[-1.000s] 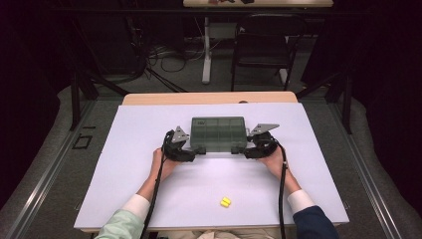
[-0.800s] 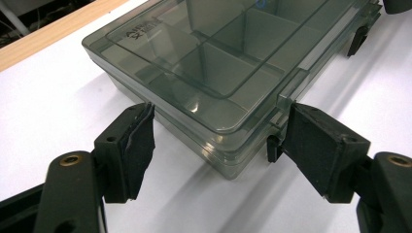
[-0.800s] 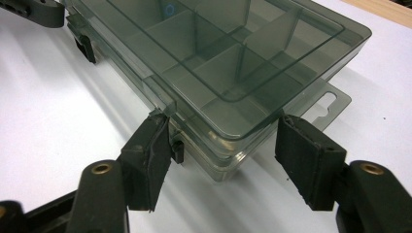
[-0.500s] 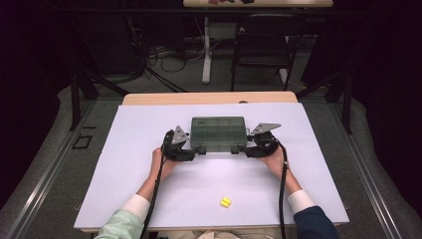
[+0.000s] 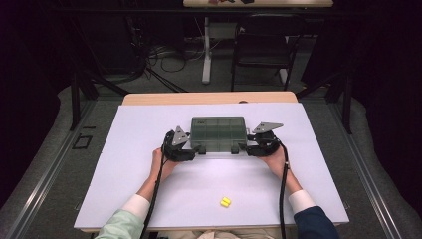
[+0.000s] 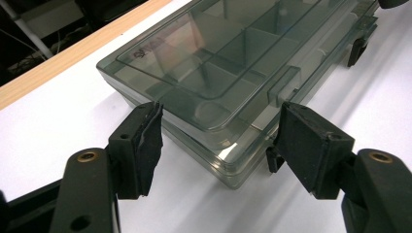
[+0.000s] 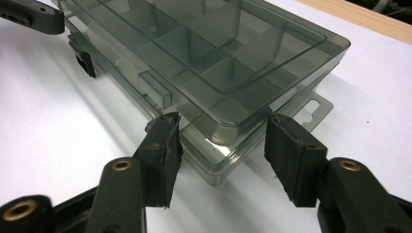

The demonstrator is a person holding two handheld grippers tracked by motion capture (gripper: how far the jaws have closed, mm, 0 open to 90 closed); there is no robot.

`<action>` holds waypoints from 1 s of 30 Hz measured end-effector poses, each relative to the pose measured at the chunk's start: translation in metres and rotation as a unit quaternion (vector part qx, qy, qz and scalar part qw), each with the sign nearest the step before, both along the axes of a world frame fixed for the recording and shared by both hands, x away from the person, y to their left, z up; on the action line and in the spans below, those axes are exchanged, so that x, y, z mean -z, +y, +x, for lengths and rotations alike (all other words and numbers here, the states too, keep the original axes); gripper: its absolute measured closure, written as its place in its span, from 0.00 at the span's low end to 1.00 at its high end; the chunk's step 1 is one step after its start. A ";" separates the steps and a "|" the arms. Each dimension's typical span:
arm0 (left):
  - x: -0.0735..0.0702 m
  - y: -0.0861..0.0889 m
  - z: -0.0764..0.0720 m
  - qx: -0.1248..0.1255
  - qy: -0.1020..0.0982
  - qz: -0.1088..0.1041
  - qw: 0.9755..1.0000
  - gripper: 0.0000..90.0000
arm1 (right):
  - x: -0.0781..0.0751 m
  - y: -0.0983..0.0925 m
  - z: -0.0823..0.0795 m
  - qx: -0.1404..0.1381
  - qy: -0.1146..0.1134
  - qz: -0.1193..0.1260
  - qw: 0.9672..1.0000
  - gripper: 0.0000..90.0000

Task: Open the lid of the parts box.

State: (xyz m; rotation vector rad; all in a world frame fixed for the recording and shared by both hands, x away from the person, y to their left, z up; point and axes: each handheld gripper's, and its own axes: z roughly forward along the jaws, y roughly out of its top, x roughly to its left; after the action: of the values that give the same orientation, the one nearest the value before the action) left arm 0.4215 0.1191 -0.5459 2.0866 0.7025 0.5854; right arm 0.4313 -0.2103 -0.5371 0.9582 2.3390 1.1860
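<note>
A smoky clear plastic compartment box (image 5: pixel 219 132) lies shut on the white table (image 5: pixel 149 199), with black latches (image 6: pixel 357 48) on its near side. My left gripper (image 5: pixel 195 149) is at its near left corner. In the left gripper view the gripper (image 6: pixel 218 141) straddles that corner of the box (image 6: pixel 218 63); its jaws have just been closing and stand open. My right gripper (image 5: pixel 243 148) is at the near right corner. In the right gripper view the gripper (image 7: pixel 221 145) also straddles its corner of the box (image 7: pixel 204 43), just closing, with a gap at the right pad (image 7: pixel 289 145).
A small yellow piece (image 5: pixel 225 201) lies on the table near the person's side, between the forearms. Beyond the table's wooden far edge (image 5: pixel 209 98) are a chair, table legs and cables on the floor. White tabletop spreads left and right of the box.
</note>
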 end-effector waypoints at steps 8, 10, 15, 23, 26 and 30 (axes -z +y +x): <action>-0.001 0.001 -0.001 -0.007 -0.013 -0.004 1.000 0.41 | -0.001 -0.001 0.000 0.004 -0.002 0.005 1.000 0.54; -0.001 0.000 -0.002 -0.008 -0.020 -0.004 1.000 0.43 | -0.002 -0.001 -0.001 0.005 -0.003 0.007 1.000 0.54; 0.000 0.000 -0.003 -0.014 -0.033 -0.004 0.999 0.46 | -0.002 -0.001 0.000 0.006 -0.001 0.010 1.000 0.54; -0.001 0.000 -0.005 -0.017 -0.043 -0.007 0.999 0.49 | -0.003 -0.001 -0.001 0.008 -0.006 0.004 1.000 0.53; -0.001 0.000 -0.006 -0.018 -0.045 -0.007 0.999 0.50 | -0.004 -0.002 -0.002 0.018 -0.014 -0.007 1.000 0.51; -0.001 0.001 -0.006 -0.017 -0.045 -0.011 0.999 0.50 | -0.005 -0.002 -0.003 0.017 -0.028 -0.016 0.999 0.49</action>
State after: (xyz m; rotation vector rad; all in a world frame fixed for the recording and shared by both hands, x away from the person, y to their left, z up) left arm 0.4156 0.1199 -0.5446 2.0186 0.6921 0.6829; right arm 0.4281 -0.2119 -0.5325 0.9381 2.2810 1.1432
